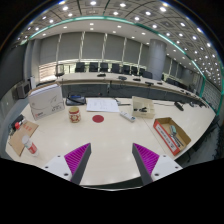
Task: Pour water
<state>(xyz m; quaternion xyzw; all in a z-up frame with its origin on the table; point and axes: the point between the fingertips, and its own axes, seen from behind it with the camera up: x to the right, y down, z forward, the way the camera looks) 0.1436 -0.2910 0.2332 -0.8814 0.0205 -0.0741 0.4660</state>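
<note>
My gripper is open above the white table, its two magenta pads spread wide with nothing between them. Far ahead of the fingers, a small cup-like container with a red band stands on the table. To its right lies a small red round thing, flat on the surface. No water vessel is held. I cannot tell what the container holds.
An open cardboard box sits to the right of the fingers, another box to the left. A white box stands at the back left, papers and a small carton further back. Desks and chairs fill the room beyond.
</note>
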